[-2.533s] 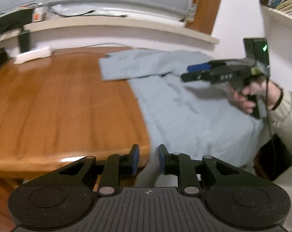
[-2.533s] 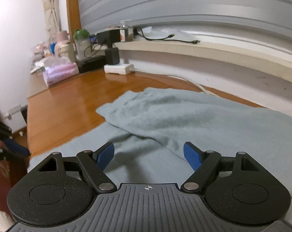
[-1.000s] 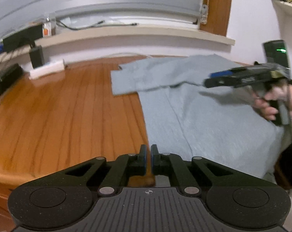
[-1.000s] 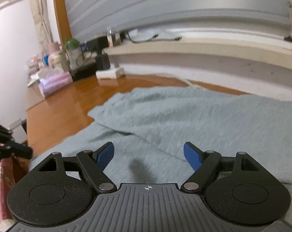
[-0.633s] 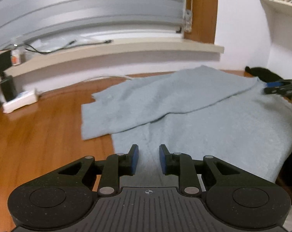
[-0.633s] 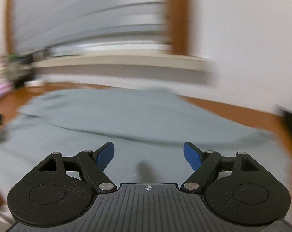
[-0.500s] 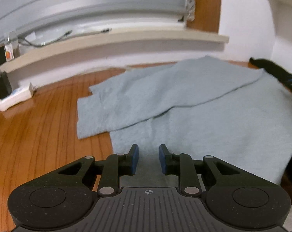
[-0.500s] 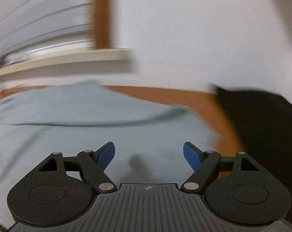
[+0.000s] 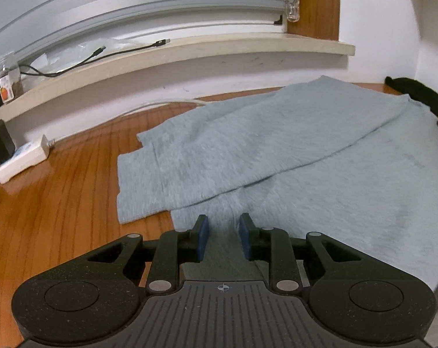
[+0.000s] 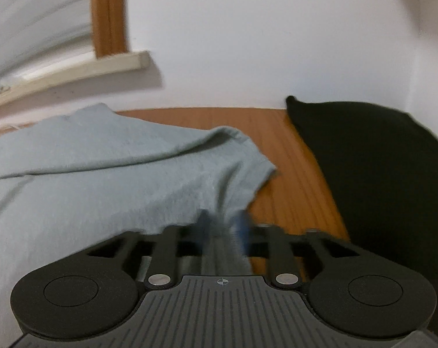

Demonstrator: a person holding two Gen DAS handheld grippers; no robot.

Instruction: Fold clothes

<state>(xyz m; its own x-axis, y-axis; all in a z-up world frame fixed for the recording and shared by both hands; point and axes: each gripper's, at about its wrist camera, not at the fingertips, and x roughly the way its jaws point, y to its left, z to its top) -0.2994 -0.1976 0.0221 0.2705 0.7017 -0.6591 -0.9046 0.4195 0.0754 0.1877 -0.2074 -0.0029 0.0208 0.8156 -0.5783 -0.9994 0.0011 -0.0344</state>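
A pale blue-grey garment (image 9: 320,156) of soft, slightly fuzzy knit lies spread flat on a glossy orange-brown wooden table (image 9: 59,191) with straight plank grain. One long sleeve (image 9: 219,148) is folded across the body, its ribbed cuff end squared off and resting partly on bare wood.

Left tongs (image 9: 224,233): black jointed arms with blue pads. The jaws stand a little apart over the garment's near edge. Cloth shows in the gap, but the pads (image 9: 203,239) do not appear to press on it.

Right tongs (image 10: 222,229): blurred by motion. The jaws have just been closing, and a ridge of the grey knit rises between the pads at the garment's short, rounded corner. Whether the pads actually grip the cloth cannot be told through the blur.

A black fabric item (image 10: 378,174), matte and smooth, lies on the table beside that corner, apart from the garment with a strip of wood between.

Along the far wall runs a cream ledge (image 9: 175,58) carrying black cables (image 9: 126,50) and a small clear jar (image 9: 8,82). Below it a white power strip (image 9: 23,159) rests on the table, its white cord (image 9: 161,105) curving toward the garment. Grey horizontal slats (image 9: 132,3) fill the window above, framed by brown wood (image 9: 311,3).
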